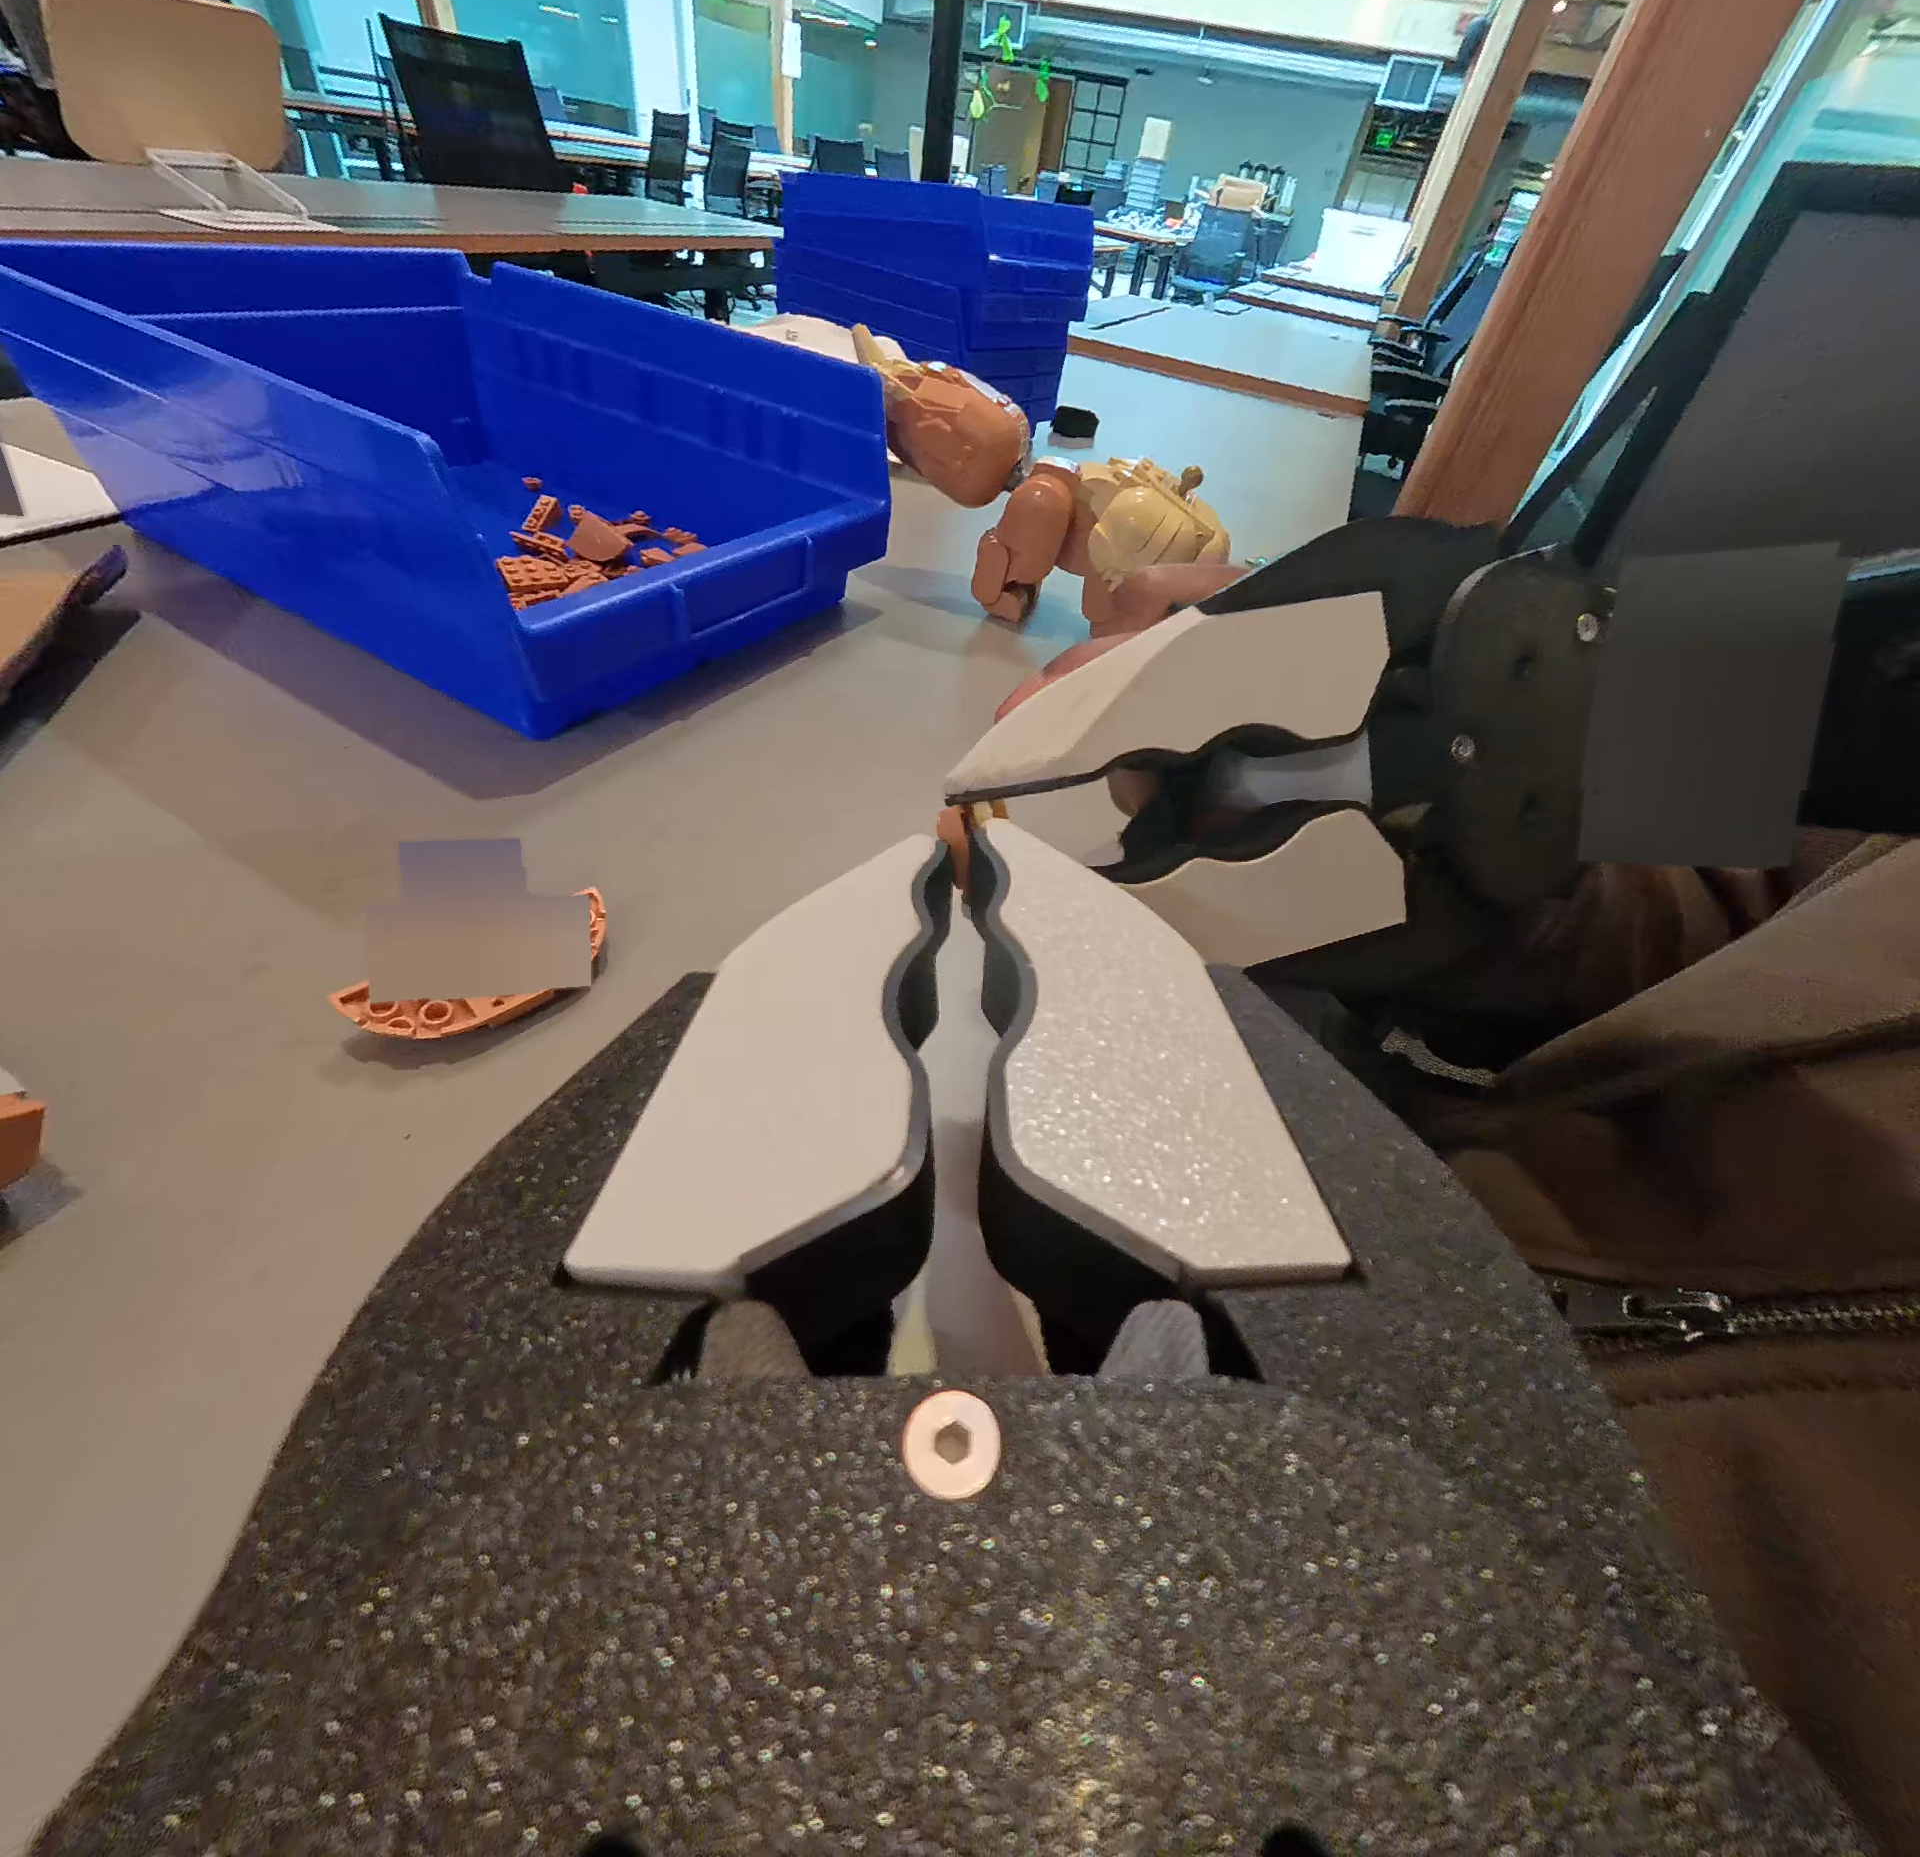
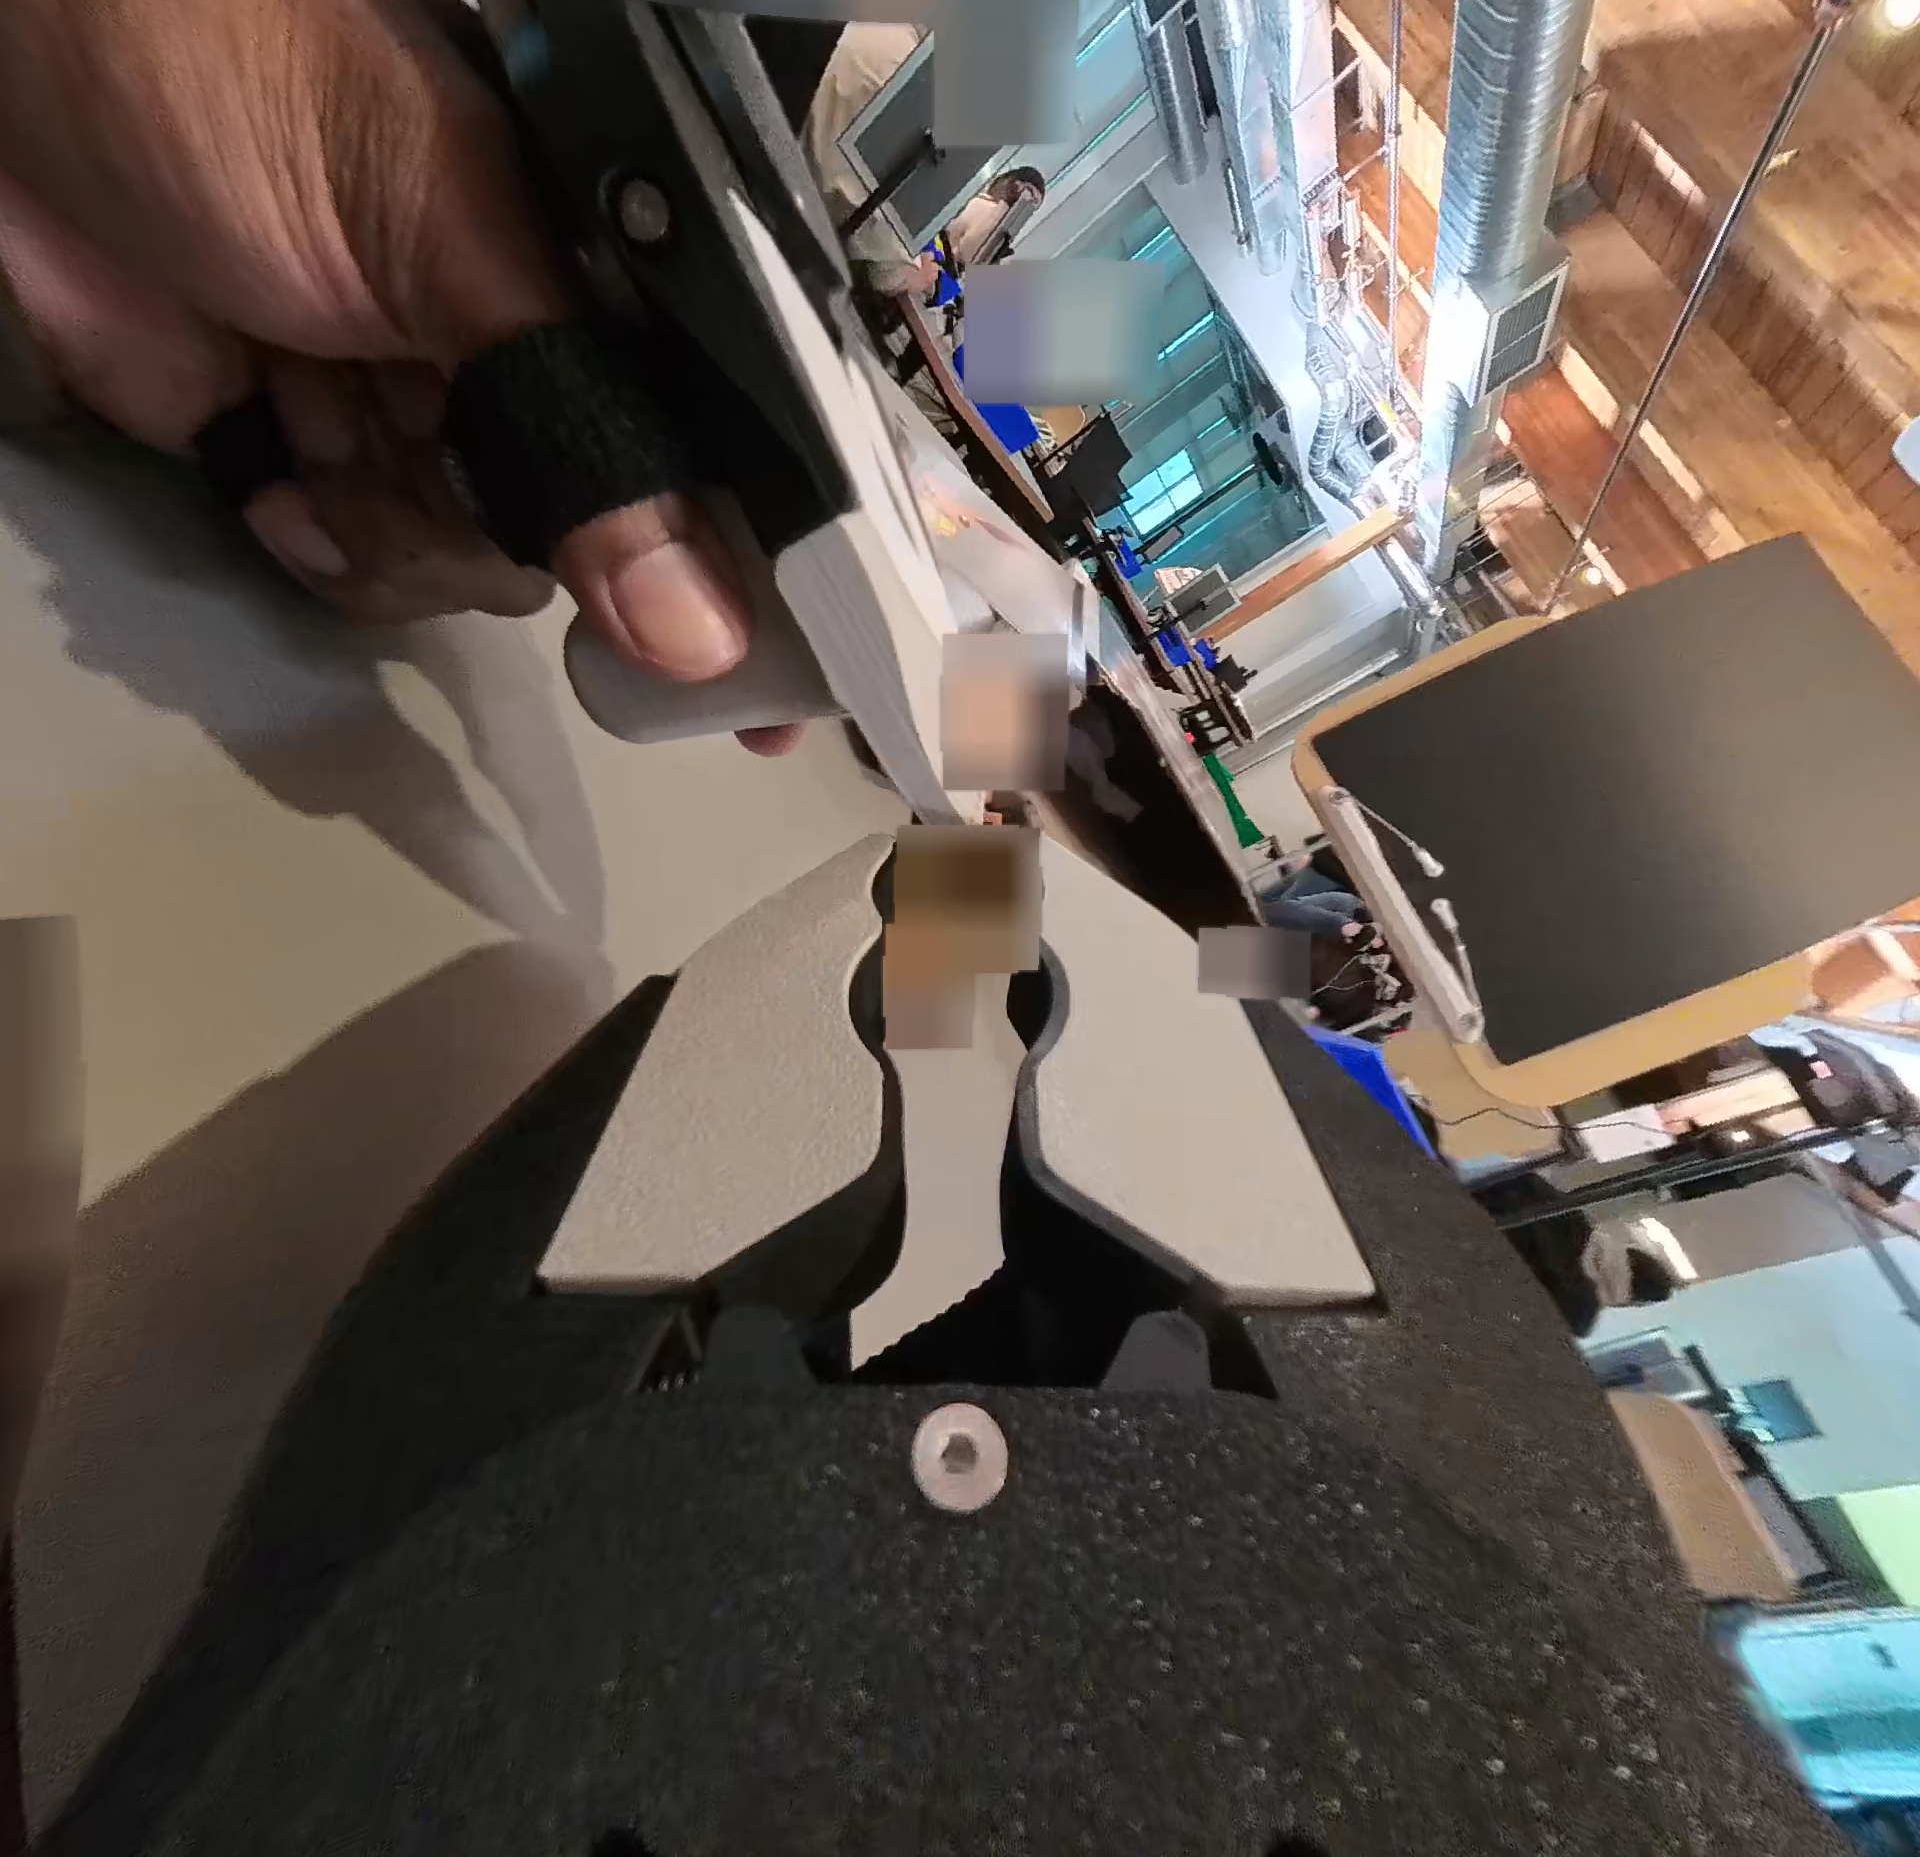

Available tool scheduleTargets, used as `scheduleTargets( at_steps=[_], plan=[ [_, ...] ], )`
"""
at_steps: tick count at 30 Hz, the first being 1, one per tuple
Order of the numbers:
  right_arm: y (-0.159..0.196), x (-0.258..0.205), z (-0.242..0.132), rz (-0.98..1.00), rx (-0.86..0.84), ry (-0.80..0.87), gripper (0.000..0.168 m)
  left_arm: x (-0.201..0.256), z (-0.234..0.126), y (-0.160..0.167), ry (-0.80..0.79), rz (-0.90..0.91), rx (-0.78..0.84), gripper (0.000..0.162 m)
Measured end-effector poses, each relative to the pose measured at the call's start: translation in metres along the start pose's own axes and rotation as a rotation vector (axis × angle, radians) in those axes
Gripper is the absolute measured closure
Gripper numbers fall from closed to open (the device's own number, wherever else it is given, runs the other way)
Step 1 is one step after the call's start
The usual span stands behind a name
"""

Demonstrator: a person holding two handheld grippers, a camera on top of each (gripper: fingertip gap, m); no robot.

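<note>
My left tool (image 1: 961, 851) is closed on a small brown and tan brick piece (image 1: 958, 839), pinched at the very tips of its grey fingers (image 1: 831, 986). My right tool (image 1: 971, 805) comes in from the right side of that view and meets the same piece tip to tip, its two grey fingers drawn nearly together on it. In the right wrist view my right tool (image 2: 961, 862) has its fingers close together at the tips, but a blurred patch lies over the gap, so there I cannot tell what sits between them. The hand (image 2: 312, 280) that holds the left tool fills the upper left of that view, with a black strap around the thumb.

Both tools hang just above the grey table (image 1: 260, 1184). To the left on the table lies a flat, curved brown brick plate (image 1: 457, 1012), partly under a blurred patch. Farther back stands an open blue bin (image 1: 582, 519) with a small heap of loose brown bricks (image 1: 582, 555) in its front corner. Just right of the bin lies a brown and tan brick-built figure (image 1: 1039, 498), tipped on its side. Behind it stands a stack of blue bins (image 1: 935, 269). A brown jacket sleeve (image 1: 1714, 1184) shows at the right edge.
</note>
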State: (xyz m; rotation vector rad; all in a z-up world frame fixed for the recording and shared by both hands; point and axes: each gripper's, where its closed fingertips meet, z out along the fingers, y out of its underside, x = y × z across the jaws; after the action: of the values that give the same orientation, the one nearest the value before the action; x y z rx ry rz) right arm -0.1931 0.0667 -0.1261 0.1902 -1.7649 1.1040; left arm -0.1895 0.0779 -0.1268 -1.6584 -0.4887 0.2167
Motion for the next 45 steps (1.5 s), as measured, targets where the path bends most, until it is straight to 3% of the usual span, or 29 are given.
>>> scheduleTargets(
  at_steps=[6,15,34,35,36,38,40,45],
  plan=[
    [0.003,0.0,-0.002,0.109,0.017,-0.025,0.152,0.0,0.004,0.002,-0.007,0.014,-0.014,0.159],
    [-0.001,0.014,-0.005,0.274,0.04,0.009,0.153,0.0,0.007,-0.012,-0.028,-0.009,0.103,0.159],
    [-0.001,0.01,-0.02,0.135,-0.004,0.096,0.153,0.012,0.009,-0.009,-0.071,0.143,0.085,0.16],
    [-0.003,0.013,-0.024,0.135,0.017,0.115,0.153,0.01,0.009,-0.009,-0.087,0.143,0.084,0.159],
    [-0.008,0.018,-0.032,0.154,0.061,0.139,0.153,-0.009,0.0,-0.014,-0.205,0.115,0.118,0.16],
    [0.002,0.023,-0.04,0.195,0.05,0.148,0.153,-0.012,-0.006,-0.019,-0.16,0.029,0.172,0.16],
    [0.008,0.024,-0.042,0.189,0.035,0.142,0.153,-0.003,0.004,-0.012,-0.185,0.143,0.103,0.159],
    [0.013,0.022,-0.036,0.206,0.009,0.118,0.153,-0.005,0.002,-0.014,-0.156,0.098,0.125,0.159]
  ],
)
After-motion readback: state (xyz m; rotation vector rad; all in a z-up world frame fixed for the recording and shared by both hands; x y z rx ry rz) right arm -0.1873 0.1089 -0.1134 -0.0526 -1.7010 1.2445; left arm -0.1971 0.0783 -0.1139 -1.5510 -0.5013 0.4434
